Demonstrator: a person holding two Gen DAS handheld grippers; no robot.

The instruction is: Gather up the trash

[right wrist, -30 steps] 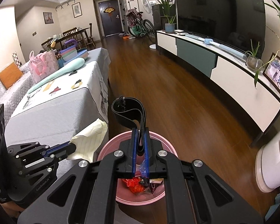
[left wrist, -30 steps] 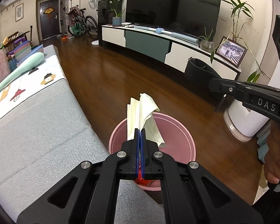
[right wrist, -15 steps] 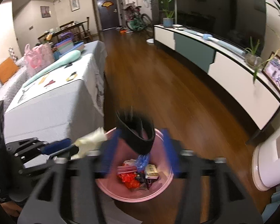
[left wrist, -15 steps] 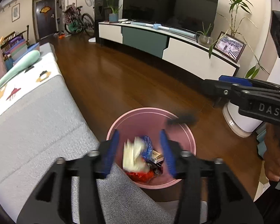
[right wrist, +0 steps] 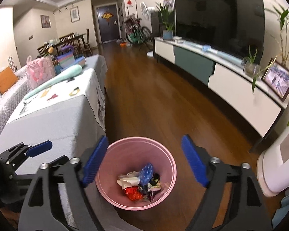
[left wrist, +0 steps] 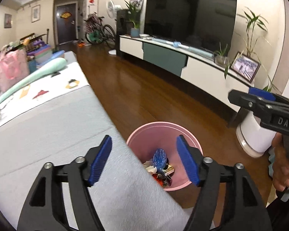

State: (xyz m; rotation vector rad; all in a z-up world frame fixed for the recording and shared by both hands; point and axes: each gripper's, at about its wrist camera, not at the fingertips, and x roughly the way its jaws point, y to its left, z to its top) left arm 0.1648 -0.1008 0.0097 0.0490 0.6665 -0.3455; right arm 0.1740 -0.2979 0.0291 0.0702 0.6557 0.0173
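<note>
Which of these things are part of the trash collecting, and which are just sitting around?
Part of the job: pink bin, trash inside it, left gripper and right gripper, both open and empty.

Just sitting around: television, bicycle, pink bag, picture frame.

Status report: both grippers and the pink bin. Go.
Left gripper open, empty. Right gripper open, empty, above the pink bin. Trash lies in the bin bottom. Nothing in the way; grey-covered table edge beside the bin.

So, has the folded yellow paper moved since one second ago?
Yes. It has left the left gripper, now open, and dropped down into the pink plastic bin, where crumpled pale paper lies.
</note>
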